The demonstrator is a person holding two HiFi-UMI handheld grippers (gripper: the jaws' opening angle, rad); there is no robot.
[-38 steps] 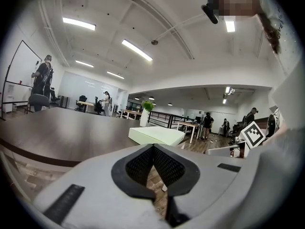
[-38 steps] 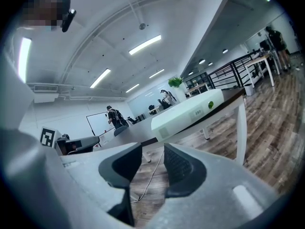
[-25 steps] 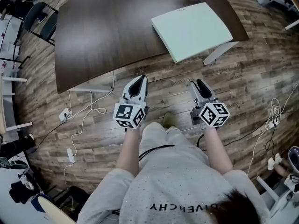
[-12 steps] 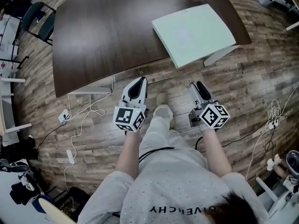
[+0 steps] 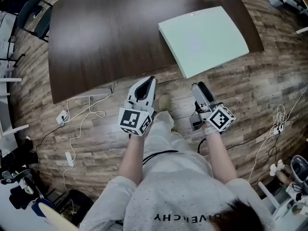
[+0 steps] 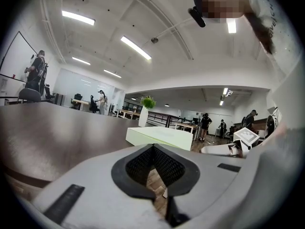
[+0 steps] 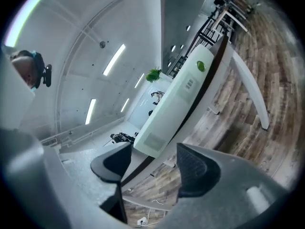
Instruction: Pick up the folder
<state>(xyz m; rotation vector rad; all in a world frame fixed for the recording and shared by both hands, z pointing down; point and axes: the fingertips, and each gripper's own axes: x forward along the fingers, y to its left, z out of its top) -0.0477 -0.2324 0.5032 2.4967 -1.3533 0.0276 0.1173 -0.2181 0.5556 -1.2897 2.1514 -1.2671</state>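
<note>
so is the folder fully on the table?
No, the folder has its near corner sticking out past the table edge, over the floor.

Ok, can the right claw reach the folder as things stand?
Probably yes: the right claw, its jaws just opening and empty, faces the folder, whose corner overhangs the table edge; nothing stands between.

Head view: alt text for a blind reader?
A pale green folder lies at the right corner of a dark table, overhanging its edge. Short of it, a person holds the left gripper and the right gripper, whose empty jaws have just been opening.
</note>
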